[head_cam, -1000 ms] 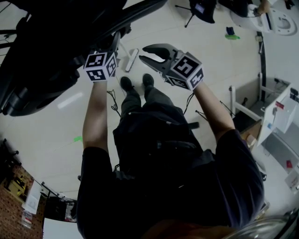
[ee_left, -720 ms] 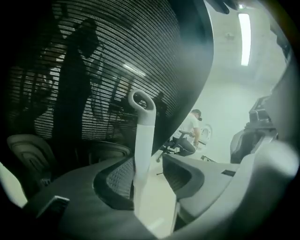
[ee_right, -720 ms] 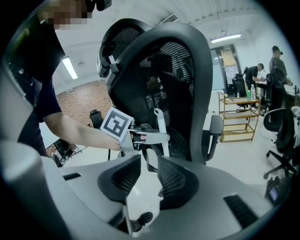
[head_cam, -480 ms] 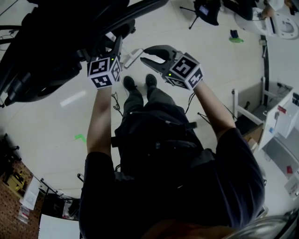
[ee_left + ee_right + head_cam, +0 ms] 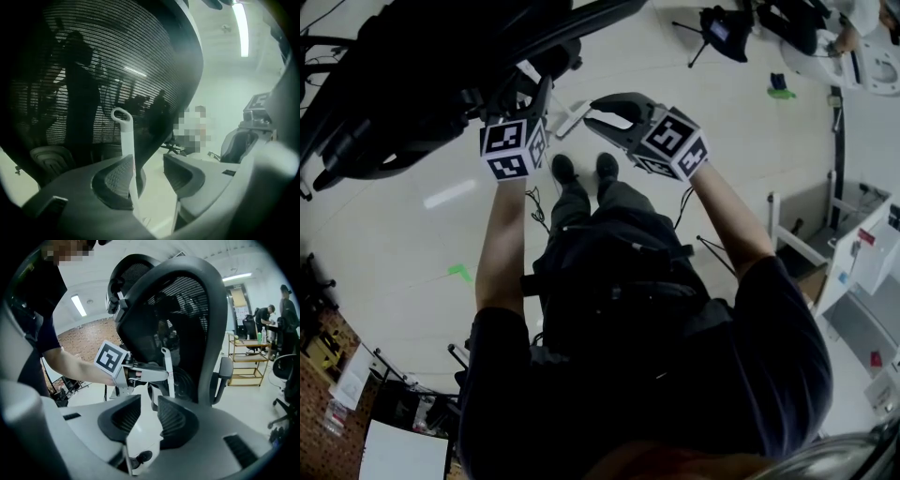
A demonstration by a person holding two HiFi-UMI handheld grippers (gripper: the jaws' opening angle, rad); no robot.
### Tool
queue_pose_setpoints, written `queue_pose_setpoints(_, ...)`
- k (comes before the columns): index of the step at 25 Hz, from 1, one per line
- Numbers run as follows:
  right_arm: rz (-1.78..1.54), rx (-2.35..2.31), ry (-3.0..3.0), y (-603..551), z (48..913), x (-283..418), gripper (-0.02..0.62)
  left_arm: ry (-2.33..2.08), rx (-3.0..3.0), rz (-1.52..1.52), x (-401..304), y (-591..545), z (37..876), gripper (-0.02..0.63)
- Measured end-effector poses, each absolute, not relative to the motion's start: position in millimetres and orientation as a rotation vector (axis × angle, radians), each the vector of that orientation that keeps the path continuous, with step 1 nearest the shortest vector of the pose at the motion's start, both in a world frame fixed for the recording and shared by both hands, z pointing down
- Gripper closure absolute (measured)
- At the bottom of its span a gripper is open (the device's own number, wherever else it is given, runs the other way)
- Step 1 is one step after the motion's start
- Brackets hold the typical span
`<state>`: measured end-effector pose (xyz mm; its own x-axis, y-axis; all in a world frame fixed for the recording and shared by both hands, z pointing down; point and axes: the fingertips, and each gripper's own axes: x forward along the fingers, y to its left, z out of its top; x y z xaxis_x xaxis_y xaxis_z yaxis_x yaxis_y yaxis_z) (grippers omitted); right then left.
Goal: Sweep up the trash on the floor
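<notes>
A white handle (image 5: 127, 140) with a loop at its top stands upright between the jaws of my left gripper (image 5: 147, 159). It lies against the left pad (image 5: 117, 178), and the right pad is clear of it. These jaws have just been opening and now stand wide. In the right gripper view the same handle (image 5: 167, 373) rises beside the left gripper (image 5: 150, 374). My right gripper (image 5: 149, 401) is open, with only pale floor between its pads. In the head view the left gripper (image 5: 539, 94) and the right gripper (image 5: 595, 111) are held out above the person's shoes (image 5: 581, 169). A green scrap (image 5: 459, 273) lies on the floor.
A black mesh office chair (image 5: 422, 84) stands right behind the handle and fills the left gripper view (image 5: 117, 56). A white bar (image 5: 571, 114) lies on the floor before the shoes. Another green scrap (image 5: 781, 92) lies far right, near white furniture (image 5: 862, 253). A shelf cart (image 5: 246, 357) stands behind.
In the head view the left gripper has shifted a little to the right, closer to the chair. The right gripper keeps much the same place and opening.
</notes>
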<state>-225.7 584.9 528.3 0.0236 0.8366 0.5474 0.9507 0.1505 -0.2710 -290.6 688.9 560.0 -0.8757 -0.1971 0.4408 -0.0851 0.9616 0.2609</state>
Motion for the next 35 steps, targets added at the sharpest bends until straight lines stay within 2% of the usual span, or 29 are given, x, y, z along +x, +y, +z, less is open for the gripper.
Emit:
queue_pose_setpoints(13, -0.231, -1.759, -1.861, 577.9, 509.7, -229.4, 0.465, -2.643, 0.246, -0.270, -276.9, 666.6, 535.3, 0.403)
queue_pose_setpoints(27, -0.162, -1.811, -1.967, 505.1, 464.2, -234.3, 0.465, -2.771, 0.371, 0.000, -259.6, 576.7, 442.0, 0.411)
queue_pose_setpoints(33, -0.087, -1.896, -2.027, 481.7, 421.4, -236.3, 0.465, -2.883, 0.395, 0.145, -250.5, 548.5, 366.1, 0.457)
queue_pose_setpoints(35, -0.062, -1.929, -2.041, 477.0, 411.0, -234.9, 0.465, -2.906, 0.401, 0.180, -245.4, 540.2, 348.2, 0.565)
